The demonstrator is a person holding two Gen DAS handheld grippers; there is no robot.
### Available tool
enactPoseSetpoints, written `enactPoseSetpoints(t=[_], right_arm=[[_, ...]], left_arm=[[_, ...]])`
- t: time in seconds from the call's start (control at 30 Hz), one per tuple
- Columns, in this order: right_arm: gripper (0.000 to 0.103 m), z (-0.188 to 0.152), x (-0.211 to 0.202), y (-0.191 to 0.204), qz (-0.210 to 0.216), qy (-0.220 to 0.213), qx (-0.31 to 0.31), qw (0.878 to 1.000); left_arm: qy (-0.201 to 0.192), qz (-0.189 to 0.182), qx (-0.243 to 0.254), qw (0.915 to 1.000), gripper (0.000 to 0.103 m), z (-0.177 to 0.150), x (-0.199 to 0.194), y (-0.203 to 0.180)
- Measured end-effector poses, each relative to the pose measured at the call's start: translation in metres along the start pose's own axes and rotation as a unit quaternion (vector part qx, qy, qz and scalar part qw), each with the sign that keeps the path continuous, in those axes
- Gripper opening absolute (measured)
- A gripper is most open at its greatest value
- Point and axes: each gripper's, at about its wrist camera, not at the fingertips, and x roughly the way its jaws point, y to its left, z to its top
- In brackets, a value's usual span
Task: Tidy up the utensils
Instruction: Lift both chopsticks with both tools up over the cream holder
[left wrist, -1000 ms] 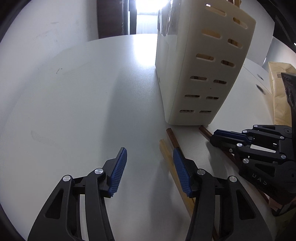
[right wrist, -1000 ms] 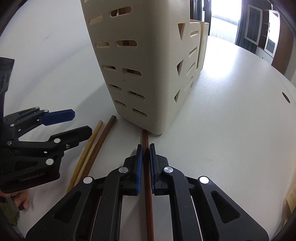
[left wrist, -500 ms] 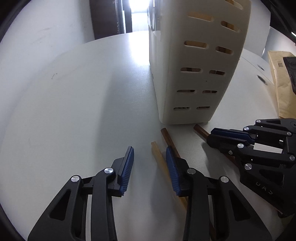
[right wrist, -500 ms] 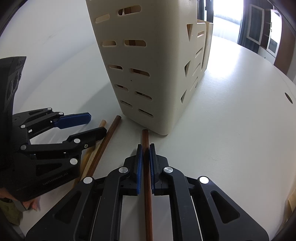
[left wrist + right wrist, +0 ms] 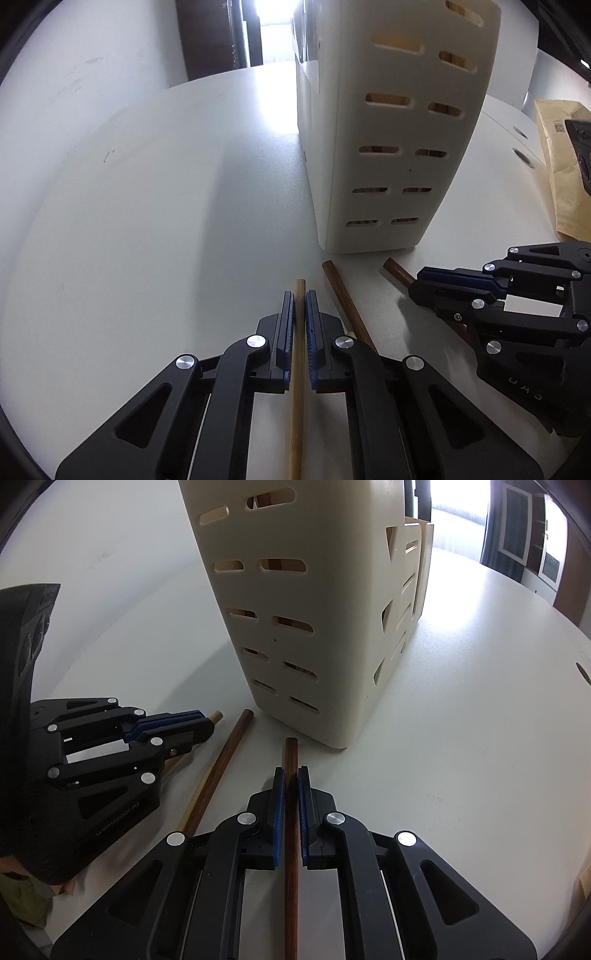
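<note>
Left gripper (image 5: 300, 306) fingers clamping pale chopstick (image 5: 296, 387), right gripper (image 5: 290, 782) fingers clamping dark chopstick (image 5: 291, 849) (housing lettering illegible).

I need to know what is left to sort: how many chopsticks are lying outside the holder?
3. A light chopstick in the left gripper, a dark chopstick in the right gripper, and a loose dark chopstick on the table between them. Gripper bodies may hide more.

A white round table (image 5: 147, 206) carries a cream slotted utensil holder (image 5: 391, 140); 3 chopsticks lie by its base: 1 pale (image 5: 297, 369), 2 dark brown (image 5: 345, 306) (image 5: 291, 812); a brown paper bag (image 5: 565, 166) rests far right.
</note>
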Motion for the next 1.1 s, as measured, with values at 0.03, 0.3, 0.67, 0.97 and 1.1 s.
enactPoseSetpoints(t=[0.03,0.3,0.67,0.97,1.1], right_arm=[[0.008,0.002,-0.002,-0.001,0.001,-0.002,-0.001,1.0],[0.008,0.001,-0.025,0.003,0.011,-0.039,-0.011,0.999],[0.008,0.006,-0.072,0.001,0.004,-0.112,-0.013,0.994],[0.008,0.005,-0.112,-0.008,-0.008,-0.195,-0.005,0.981],[0.008,0.004,-0.127,-0.005,-0.011,-0.218,-0.009,0.976]], left_arm=[[-0.007,-0.002,-0.003,1.0,0.006,0.0,-0.006,0.002],[-0.083,-0.025,-0.044,0.9953,0.006,0.004,-0.058,0.023],[-0.147,-0.027,-0.05,0.9874,0.006,0.006,-0.106,0.021],[-0.192,-0.037,-0.048,0.9795,0.006,0.008,-0.143,0.016],[-0.209,-0.035,-0.042,0.9763,0.006,0.009,-0.156,0.011]])
